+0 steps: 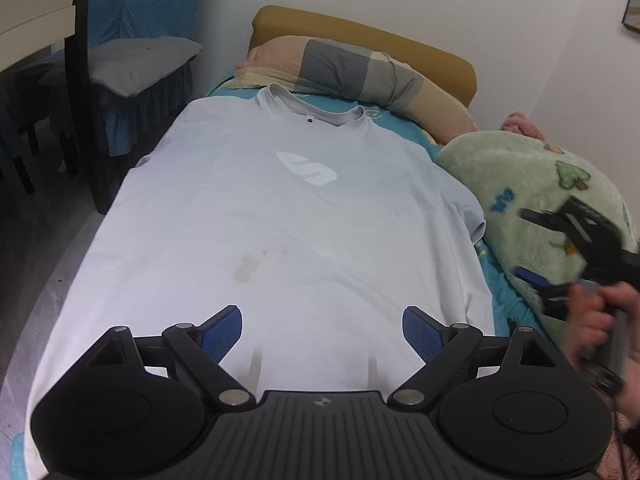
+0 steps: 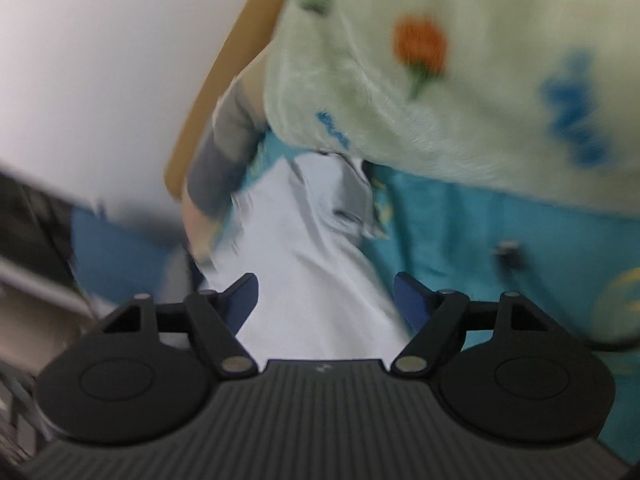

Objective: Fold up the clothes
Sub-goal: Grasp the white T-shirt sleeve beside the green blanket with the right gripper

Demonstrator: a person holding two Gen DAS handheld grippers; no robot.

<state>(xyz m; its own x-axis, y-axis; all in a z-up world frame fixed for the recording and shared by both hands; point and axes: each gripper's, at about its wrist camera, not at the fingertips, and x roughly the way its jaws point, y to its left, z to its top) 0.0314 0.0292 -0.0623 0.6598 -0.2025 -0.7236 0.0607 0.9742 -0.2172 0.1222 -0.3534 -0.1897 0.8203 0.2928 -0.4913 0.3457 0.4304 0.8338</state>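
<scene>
A pale blue-white T-shirt (image 1: 280,220) lies flat and face up on the bed, collar toward the pillow, with a white logo on the chest and a brownish stain lower down. My left gripper (image 1: 322,322) is open and empty, held above the shirt's hem. My right gripper (image 2: 326,294) is open and empty, over the shirt's right edge (image 2: 312,248) near its sleeve; this view is blurred. The right gripper also shows in the left wrist view (image 1: 536,244), hand-held over the green blanket.
A green fleece blanket (image 1: 540,184) is bunched along the bed's right side. A striped pillow (image 1: 352,68) lies by the mustard headboard (image 1: 360,36). A teal sheet (image 2: 480,232) covers the bed. A covered chair (image 1: 136,64) stands to the left.
</scene>
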